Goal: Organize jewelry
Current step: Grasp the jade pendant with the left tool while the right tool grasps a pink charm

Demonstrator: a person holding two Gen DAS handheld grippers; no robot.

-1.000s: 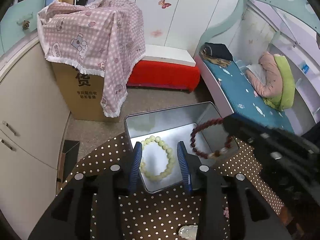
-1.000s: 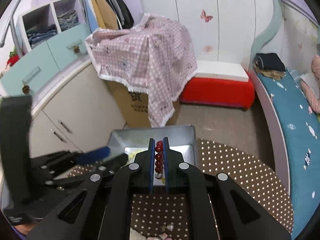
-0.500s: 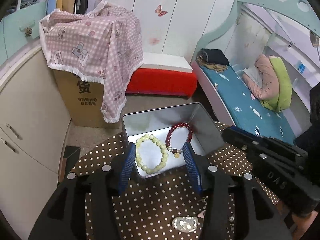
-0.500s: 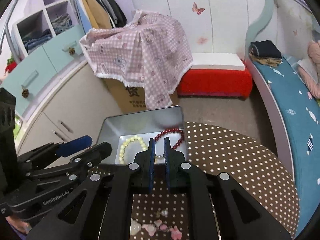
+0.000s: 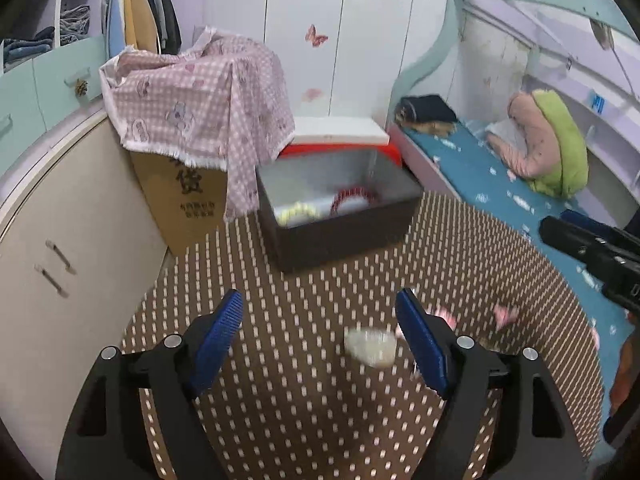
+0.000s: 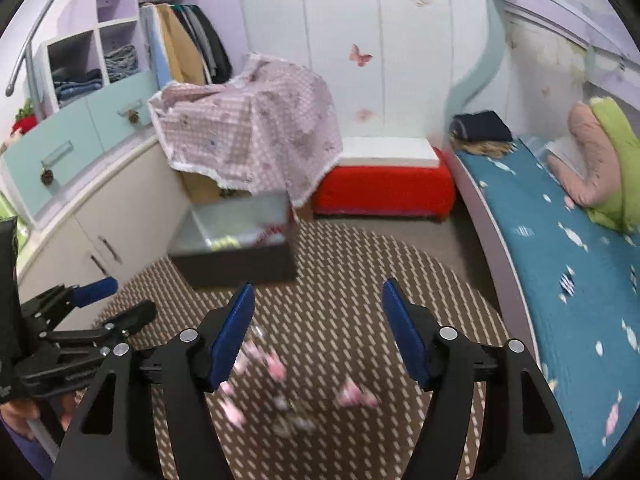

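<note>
Your left tongs (image 5: 320, 336) stand wide open and empty, low over the dotted table (image 5: 304, 408). Your right tongs (image 6: 318, 332) are likewise spread wide, holding nothing.

A pale oval piece (image 5: 370, 347) lies on the cloth between the left tips, just inside the right-hand blue pad (image 5: 422, 346) and well off the left-hand one. It is blurred; its longer side seems to run across the gap. Small pink pieces (image 6: 276, 366) and a duller clump (image 6: 290, 420) lie scattered on the table beneath the right tongs, nearer their left pad. All are too smeared to identify.

The dark tin box (image 5: 340, 232) sits at the far edge of the table, ahead of both tools. It holds the pale green bracelet (image 5: 298, 212) and the red bracelet (image 5: 354, 198) side by side.

Judgement: the pale piece is nearest the left tongs; shift them slightly rightward to centre it before closing.
</note>
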